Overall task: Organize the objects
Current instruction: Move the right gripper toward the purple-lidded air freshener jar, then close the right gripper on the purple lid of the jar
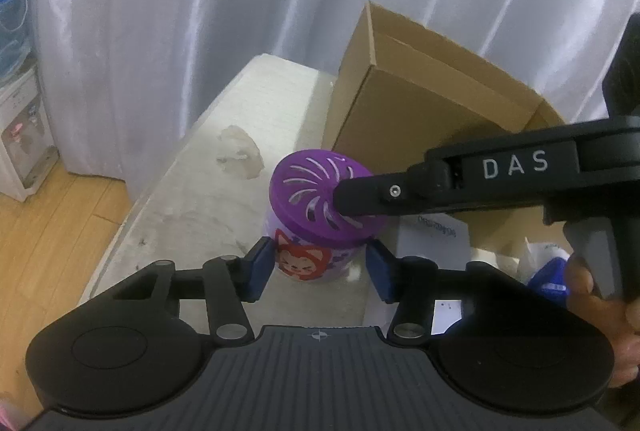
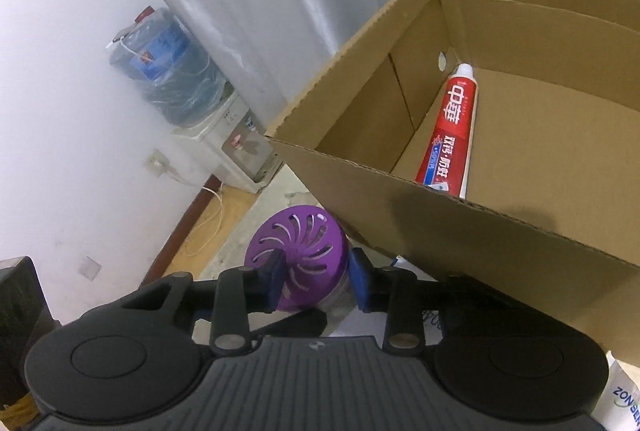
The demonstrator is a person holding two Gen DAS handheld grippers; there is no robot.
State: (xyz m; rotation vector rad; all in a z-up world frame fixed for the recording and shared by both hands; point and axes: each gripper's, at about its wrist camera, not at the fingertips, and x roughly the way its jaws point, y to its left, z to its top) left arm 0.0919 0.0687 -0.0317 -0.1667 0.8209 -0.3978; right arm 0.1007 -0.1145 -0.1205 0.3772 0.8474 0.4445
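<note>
A purple air-freshener jar with a slotted lid (image 1: 320, 199) and a fox picture stands on the white table (image 1: 192, 207) just left of an open cardboard box (image 1: 404, 111). My left gripper (image 1: 318, 269) is open, its blue pads on either side of the jar's lower body with gaps. My right gripper (image 2: 318, 281) is shut on the jar's purple lid (image 2: 298, 251); it reaches in from the right in the left wrist view (image 1: 352, 197). A red toothpaste tube (image 2: 450, 135) lies inside the box (image 2: 500, 231).
White curtains hang behind the table. A water dispenser (image 2: 236, 147) with a blue bottle stands on the wood floor at the left. Papers (image 1: 436, 243) and a blue-white packet (image 1: 548, 279) lie on the table in front of the box.
</note>
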